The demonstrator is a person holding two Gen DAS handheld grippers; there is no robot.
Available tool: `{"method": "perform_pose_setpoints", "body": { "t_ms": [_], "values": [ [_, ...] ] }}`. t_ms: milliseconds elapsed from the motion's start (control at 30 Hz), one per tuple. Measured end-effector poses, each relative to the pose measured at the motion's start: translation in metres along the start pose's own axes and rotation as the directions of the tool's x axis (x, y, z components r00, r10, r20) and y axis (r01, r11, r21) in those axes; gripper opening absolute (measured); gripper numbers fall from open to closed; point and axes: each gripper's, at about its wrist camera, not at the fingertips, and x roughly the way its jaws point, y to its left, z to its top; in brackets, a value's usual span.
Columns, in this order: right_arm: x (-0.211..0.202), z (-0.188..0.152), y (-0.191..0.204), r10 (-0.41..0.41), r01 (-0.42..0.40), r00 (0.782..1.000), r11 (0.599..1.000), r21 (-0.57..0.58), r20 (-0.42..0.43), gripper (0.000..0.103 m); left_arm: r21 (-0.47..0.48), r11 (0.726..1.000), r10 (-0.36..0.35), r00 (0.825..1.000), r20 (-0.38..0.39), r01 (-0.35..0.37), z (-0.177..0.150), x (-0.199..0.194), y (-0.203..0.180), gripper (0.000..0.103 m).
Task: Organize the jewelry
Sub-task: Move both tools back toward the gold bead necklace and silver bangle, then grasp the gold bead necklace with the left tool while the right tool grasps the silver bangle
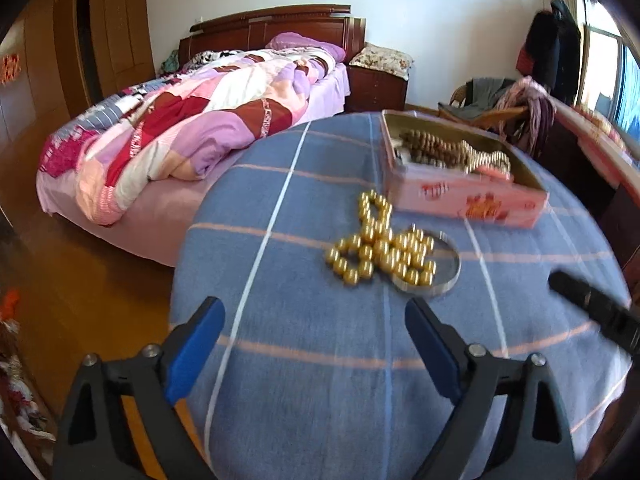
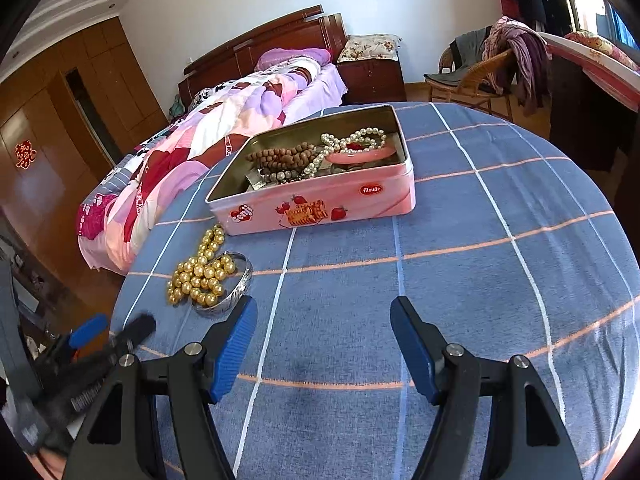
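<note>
My left gripper (image 1: 316, 320) has its 2 blue fingers (image 1: 196, 352) spread wide with nothing between them, only blue checked cloth. My right gripper (image 2: 324, 320) is also parted, a little narrower, and empty as well.

The gold bead necklace (image 1: 372, 244) lies heaped in loops at the middle of the left view, its beads round, shiny and pale gold. Part of the heap sits inside and over a silver bangle (image 1: 448, 280), which lies flat on the surface (image 1: 304, 360). In the right view the same heap is at the left, just above my left-hand fingertip.

Beyond it, toward the upper right of the left view, stands the open pink tin (image 1: 472, 200). It holds brown wooden beads (image 2: 280, 156), a white pearl string (image 2: 360, 138) and a pink bangle (image 2: 360, 156).

The surface's rounded edge falls away at the left of both views, near the necklace, with wooden floor (image 1: 80, 280) and a bed (image 1: 180, 128) beyond. Bare cloth fills the lower and right parts of the right view.
</note>
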Motion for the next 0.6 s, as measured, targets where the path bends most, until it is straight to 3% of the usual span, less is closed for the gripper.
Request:
{"method": "perform_pose_setpoints", "body": {
  "t_ms": [100, 267, 300, 400, 467, 533, 600],
  "values": [
    [0.004, 0.000, 0.000, -0.004, 0.004, 1.000, 1.000, -0.003, -0.008, 0.069, -0.036, 0.997, -0.073, 0.997, -0.011, 0.073, 0.018, 0.014, 0.000, 0.093],
    [0.010, -0.001, -0.002, -0.002, 0.002, 1.000, 1.000, 0.002, -0.026, 0.069, -0.013, 0.996, -0.084, 0.996, -0.022, 0.084, 0.038, 0.043, -0.015, 0.092],
    [0.012, -0.001, -0.003, -0.001, 0.001, 1.000, 1.000, 0.005, -0.029, 0.069, -0.005, 0.997, -0.083, 0.996, -0.038, 0.083, 0.040, 0.049, -0.018, 0.087],
    [0.014, -0.001, -0.007, 0.008, -0.007, 0.999, 1.000, 0.019, -0.034, 0.069, -0.037, 0.988, -0.152, 0.980, -0.132, 0.148, 0.038, 0.067, -0.019, 0.056],
    [0.016, -0.001, -0.009, 0.014, -0.013, 0.999, 1.000, 0.029, -0.043, 0.069, -0.054, 0.983, -0.181, 0.976, -0.124, 0.176, 0.038, 0.065, -0.017, 0.050],
    [0.019, -0.001, -0.010, 0.017, -0.016, 0.999, 0.999, 0.039, -0.050, 0.069, -0.047, 0.977, -0.212, 0.969, -0.124, 0.208, 0.035, 0.061, -0.019, 0.033],
    [0.020, -0.001, -0.010, 0.021, -0.019, 0.998, 0.999, 0.041, -0.055, 0.069, -0.023, 0.976, -0.219, 0.968, -0.121, 0.217, 0.031, 0.057, -0.023, 0.030]
  ]
}}
